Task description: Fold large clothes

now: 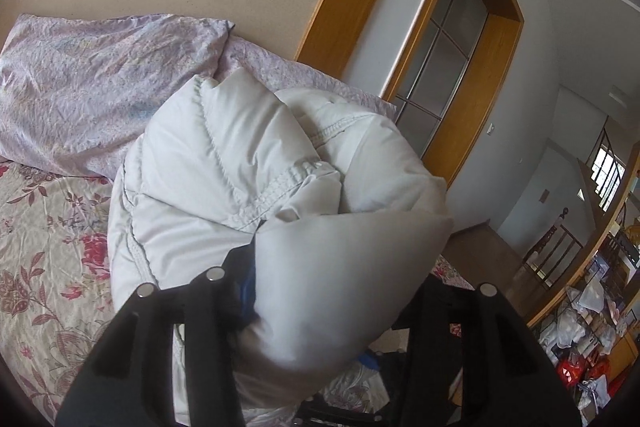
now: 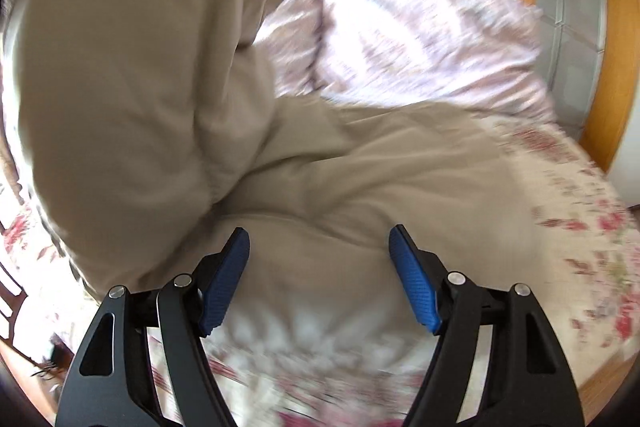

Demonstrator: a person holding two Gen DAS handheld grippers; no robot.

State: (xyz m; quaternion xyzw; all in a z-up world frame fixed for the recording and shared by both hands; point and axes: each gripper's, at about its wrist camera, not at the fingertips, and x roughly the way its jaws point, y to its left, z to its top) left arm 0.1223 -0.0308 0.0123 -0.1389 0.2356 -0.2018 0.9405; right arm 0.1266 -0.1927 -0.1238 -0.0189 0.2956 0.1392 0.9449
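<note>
The left gripper (image 1: 320,291) is clamped on a thick fold of the white padded jacket (image 1: 224,163) above the floral bed (image 1: 44,235), while the right gripper (image 2: 320,267) hovers wide open and empty.

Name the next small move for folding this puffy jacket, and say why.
Probably lower the open right gripper onto the puffy jacket lying just ahead and close on it: its pads are empty, while the left gripper already holds a raised bulge.
</note>
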